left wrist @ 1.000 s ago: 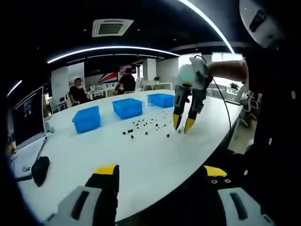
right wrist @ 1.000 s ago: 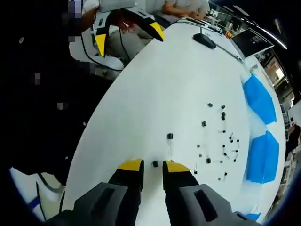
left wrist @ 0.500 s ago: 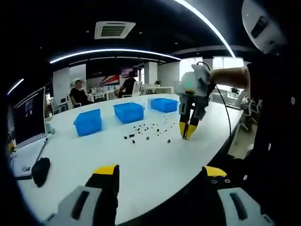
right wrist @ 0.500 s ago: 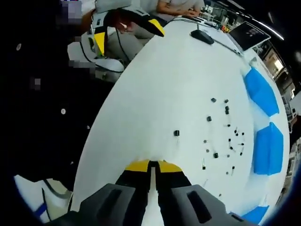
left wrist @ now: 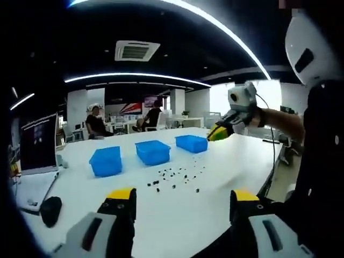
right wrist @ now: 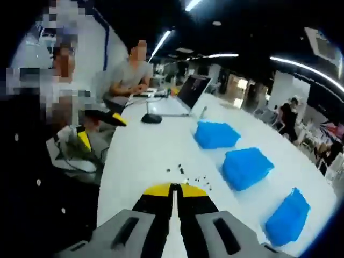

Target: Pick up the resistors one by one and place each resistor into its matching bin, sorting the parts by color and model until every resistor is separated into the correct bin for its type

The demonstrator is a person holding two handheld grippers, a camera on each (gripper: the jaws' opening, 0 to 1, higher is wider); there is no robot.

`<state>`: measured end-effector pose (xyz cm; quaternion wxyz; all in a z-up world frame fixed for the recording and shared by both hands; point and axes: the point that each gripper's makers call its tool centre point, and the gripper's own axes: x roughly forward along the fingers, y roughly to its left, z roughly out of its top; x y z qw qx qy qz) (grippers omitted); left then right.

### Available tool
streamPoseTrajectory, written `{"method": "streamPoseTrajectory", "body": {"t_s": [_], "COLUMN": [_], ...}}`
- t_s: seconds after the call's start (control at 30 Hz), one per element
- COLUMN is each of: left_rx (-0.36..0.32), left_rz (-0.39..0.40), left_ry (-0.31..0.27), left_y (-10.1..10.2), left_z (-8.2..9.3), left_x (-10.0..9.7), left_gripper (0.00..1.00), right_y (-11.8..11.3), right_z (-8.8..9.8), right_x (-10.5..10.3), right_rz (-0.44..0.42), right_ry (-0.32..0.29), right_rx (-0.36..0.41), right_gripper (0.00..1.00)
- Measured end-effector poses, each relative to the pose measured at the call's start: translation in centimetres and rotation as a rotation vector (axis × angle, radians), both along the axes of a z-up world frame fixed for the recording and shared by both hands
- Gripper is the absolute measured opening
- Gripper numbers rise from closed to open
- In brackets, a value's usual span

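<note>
Several small black resistors [left wrist: 174,177] lie scattered on the white table [left wrist: 161,220], in front of three blue bins [left wrist: 153,151]. My left gripper [left wrist: 183,198] stands open low over the near table edge with nothing between its fingers. A hand holds my right gripper [left wrist: 219,132] up in the air at the right, above the table. In the right gripper view my right gripper [right wrist: 174,189] is shut, and the resistor it closed on is hidden between the tips. Beyond it lie the loose resistors [right wrist: 188,173], the three bins [right wrist: 247,167] and my open left gripper [right wrist: 102,130].
A black mouse [left wrist: 51,209] and a laptop [left wrist: 35,145] sit at the table's left end; they show as mouse [right wrist: 151,118] and laptop [right wrist: 191,91] in the right gripper view. People sit at the table's far end [right wrist: 131,75] and at desks behind [left wrist: 97,118].
My right gripper shut on a resistor at the near table edge, then rose and tilted up off the table. My left gripper stayed open and tipped slightly upward.
</note>
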<state>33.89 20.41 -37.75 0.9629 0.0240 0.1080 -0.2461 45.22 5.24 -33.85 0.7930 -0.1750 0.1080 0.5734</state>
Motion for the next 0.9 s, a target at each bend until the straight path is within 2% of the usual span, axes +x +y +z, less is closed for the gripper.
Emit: {"method": "streamPoseTrajectory", "body": {"t_s": [0.03,0.13,0.17,0.27,0.33,0.37,0.5,0.57,0.73,0.9], "left_rx": [0.001,-0.006,-0.007,0.005,-0.015,-0.023,-0.025,-0.038,-0.02,-0.017], "left_rz": [0.011,0.055,0.074,0.102,0.101,0.103,0.152,0.223,0.322,0.385], "left_ry": [-0.017,-0.045,-0.055,-0.069,-0.071,-0.074,-0.093,-0.083,-0.108,-0.101], "left_y": [0.0,0.5,0.8,1.4,1.5,1.5,2.5,4.0,6.5,8.1], "left_z": [0.4,1.2,1.4,1.8,2.2,2.3,2.9,2.9,3.2,3.0], "left_x": [0.1,0.5,0.6,0.6,0.4,0.3,0.2,0.4,0.9,1.1], "left_gripper": [0.71,0.72,0.72,0.72,0.72,0.72,0.71,0.72,0.73,0.73], "right_y": [0.0,0.3,0.5,2.0,3.6,4.4,7.7,9.8,14.9,18.5], "right_z": [1.1,3.8,4.3,5.5,6.3,6.8,8.0,8.4,8.0,7.2], "right_x": [0.2,0.7,0.8,1.7,2.0,2.3,4.3,5.6,9.7,14.0], "right_rz": [-0.036,-0.127,-0.138,-0.152,-0.127,-0.115,-0.094,-0.081,-0.065,-0.111], "right_ry": [-0.019,-0.025,-0.024,-0.04,0.038,0.043,0.017,0.024,0.007,-0.012], "right_rx": [0.067,0.262,0.301,0.36,0.404,0.416,0.404,0.404,0.363,0.312], "right_gripper": [0.07,0.07,0.07,0.07,0.07,0.07,0.07,0.07,0.07,0.07]}}
